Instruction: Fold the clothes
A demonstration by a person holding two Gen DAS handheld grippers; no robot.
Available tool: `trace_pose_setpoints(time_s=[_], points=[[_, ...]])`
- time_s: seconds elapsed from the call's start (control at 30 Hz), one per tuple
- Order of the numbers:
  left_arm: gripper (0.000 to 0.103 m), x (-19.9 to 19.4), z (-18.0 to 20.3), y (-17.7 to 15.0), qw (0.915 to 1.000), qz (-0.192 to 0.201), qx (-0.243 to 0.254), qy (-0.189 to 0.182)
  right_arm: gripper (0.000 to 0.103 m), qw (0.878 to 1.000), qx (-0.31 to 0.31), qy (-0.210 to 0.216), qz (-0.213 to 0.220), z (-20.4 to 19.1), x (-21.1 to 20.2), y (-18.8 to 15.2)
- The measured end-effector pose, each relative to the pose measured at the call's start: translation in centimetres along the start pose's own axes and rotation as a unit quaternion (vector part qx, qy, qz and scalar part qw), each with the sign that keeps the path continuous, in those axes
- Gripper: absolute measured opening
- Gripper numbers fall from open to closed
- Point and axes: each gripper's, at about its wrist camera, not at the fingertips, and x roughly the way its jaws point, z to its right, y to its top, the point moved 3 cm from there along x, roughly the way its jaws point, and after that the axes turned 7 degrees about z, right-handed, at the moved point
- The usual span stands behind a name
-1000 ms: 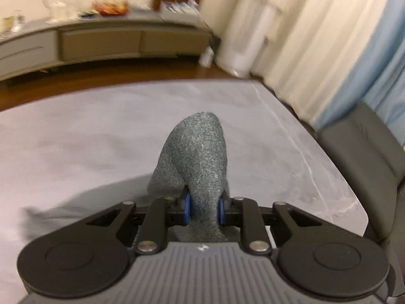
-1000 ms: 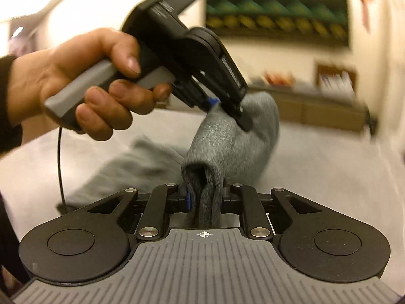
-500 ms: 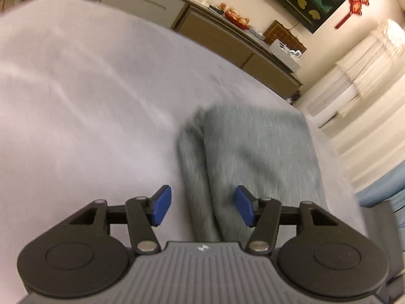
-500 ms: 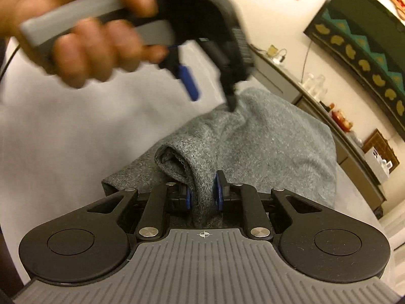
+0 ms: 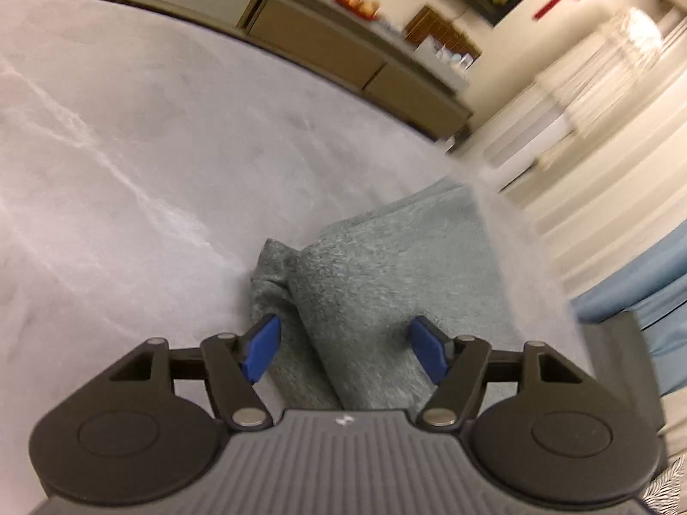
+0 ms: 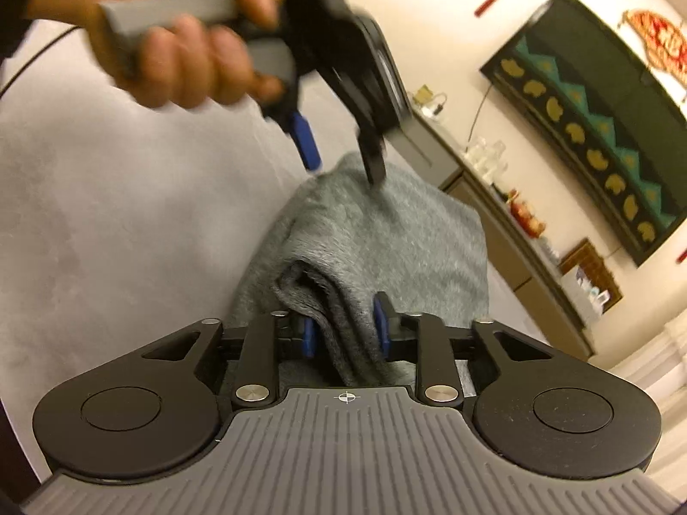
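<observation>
1. Half a second ago my right tongs were clamped tight on the bunched edge of the grey knit garment [image 6: 386,231]; now the blue pads have parted a little, and the thick folded edge sits loosely between them, nearer the right pad.
2. Over the same half second my left tongs [image 5: 345,349] stayed wide and drew slightly off to one side; a second ago they pinched a raised hump of this cloth.
3. That garment lies on the pale grey table [image 5: 129,137], doubled over itself, straight ahead of both tongs. From the left tongs it spreads forward and rightward as a flat slab, with a rolled fold running along its left side under my left pad.
4. From my right tongs [image 6: 345,334] the cloth climbs forward to a small peak, and the left tongs hang just above that peak, one black finger about touching it; blur keeps me from telling whether it presses.
5. A hand [image 6: 180,56] grips the left tool's handle, up and left of my right tongs.
6. Beyond the table, ahead and right, runs a low sideboard [image 5: 326,47] with curtains [image 5: 601,128] to its right.
7. My judgement: both letting go together suggests this fold has been laid down; whether another fold should follow, I cannot settle from here.
</observation>
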Motion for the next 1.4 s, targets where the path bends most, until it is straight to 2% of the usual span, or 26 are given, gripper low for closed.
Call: trace_pose_setpoints(time_s=[0.07, 0.17, 0.23, 0.37, 0.43, 0.5, 0.57, 0.67, 0.77, 0.83, 0.87, 0.9, 0.93, 1.0, 1.07, 1.1, 1.13, 1.2, 1.23, 1.27, 1.3, 1.33, 1.4], points=[[0.066, 0.9, -0.5, -0.2, 0.9997, -0.010, -0.011, -0.019, 0.032, 1.000, -0.015, 0.003, -0.003, -1.2, 0.0, 0.1], [0.055, 1.7, -1.8, 0.0, 0.9991, -0.006, -0.030, -0.030, 0.028, 0.999, -0.019, 0.028, -0.032, -2.8, 0.5, -0.5], [0.053, 1.8, -2.1, 0.0, 0.9988, -0.004, -0.035, -0.034, 0.028, 0.999, -0.019, 0.026, -0.027, -3.1, 0.3, -1.0], [0.054, 1.5, -2.3, 0.1, 0.9988, 0.000, -0.037, -0.031, 0.029, 0.999, -0.015, 0.026, -0.024, -2.8, 0.0, -1.4], [0.054, 0.4, -2.0, 0.1, 0.9993, 0.009, -0.029, -0.023, 0.031, 0.999, 0.008, 0.036, -0.024, -1.9, -1.3, -1.8], [0.055, -1.4, -1.4, 0.3, 0.9990, 0.029, -0.021, -0.026, 0.046, 0.997, 0.056, 0.049, -0.022, -0.5, -3.5, -2.3], [0.055, -3.4, -0.5, 0.4, 0.9983, 0.054, 0.000, -0.022, 0.051, 0.987, 0.149, 0.051, -0.009, 2.8, -5.9, -2.7], [0.060, -5.9, 2.4, -0.7, 0.9935, 0.088, 0.064, -0.032, 0.051, 0.964, 0.265, 0.001, 0.015, 8.4, -7.5, -3.5], [0.060, -3.8, 3.0, -2.4, 0.9942, 0.059, 0.088, -0.020, 0.051, 0.948, 0.318, -0.027, 0.013, 11.4, -5.2, -5.0], [0.058, -2.4, 3.5, -3.5, 0.9938, 0.039, 0.103, -0.012, 0.050, 0.941, 0.338, -0.023, -0.022, 11.5, -2.3, -7.2], [0.058, -1.7, 3.7, -4.0, 0.9933, 0.029, 0.111, -0.008, 0.050, 0.932, 0.358, -0.018, -0.053, 11.4, -0.7, -8.8], [0.058, -1.3, 3.8, -4.3, 0.9932, 0.024, 0.114, -0.008, 0.057, 0.922, 0.379, -0.014, -0.079, 11.4, 0.7, -10.4], [0.058, -1.5, 3.8, -3.9, 0.9938, 0.027, 0.106, -0.018, 0.059, 0.907, 0.416, -0.015, -0.066, 11.8, 0.5, -11.3], [0.061, -2.4, 3.8, -2.7, 0.9944, 0.043, 0.085, -0.046, 0.059, 0.888, 0.453, -0.035, -0.072, 12.5, -0.4, -11.2], [0.062, -2.6, 3.3, -2.0, 0.9948, 0.053, 0.068, -0.054, 0.058, 0.908, 0.412, -0.072, -0.038, 11.1, -2.7, -7.9], [0.062, -2.5, 3.0, -1.8, 0.9951, 0.055, 0.061, -0.054, 0.062, 0.916, 0.390, -0.086, -0.020, 10.3, -3.8, -6.2], [0.063, -2.4, 2.6, -1.6, 0.9954, 0.057, 0.055, -0.054, 0.066, 0.927, 0.370, -0.063, 0.004, 8.8, -4.6, -4.2], [0.063, -2.2, 2.0, -1.1, 0.9958, 0.062, 0.041, -0.054, 0.087, 0.947, 0.318, -0.006, 0.036, 5.4, -5.3, -0.9], [0.063, -2.0, 1.7, -1.0, 0.9961, 0.061, 0.037, -0.052, 0.086, 0.956, 0.289, 0.025, 0.044, 3.5, -5.3, 0.5], [0.063, -1.7, 1.6, -1.1, 0.9967, 0.056, 0.036, -0.046, 0.074, 0.964, 0.258, 0.046, 0.035, 1.7, -4.8, 1.0], [0.063, -1.4, 1.4, -1.2, 0.9972, 0.052, 0.037, -0.040, 0.027, 0.970, 0.239, 0.047, 0.006, 0.7, -4.0, 0.6], [0.063, -1.2, 1.1, -1.3, 0.9976, 0.048, 0.038, -0.033, 0.008, 0.973, 0.225, 0.047, -0.021, 0.0, -3.3, 0.2], [0.064, -0.7, 0.5, -1.3, 0.9982, 0.040, 0.040, -0.021, 0.010, 0.962, 0.266, 0.050, -0.028, 1.3, -3.8, -1.3]])
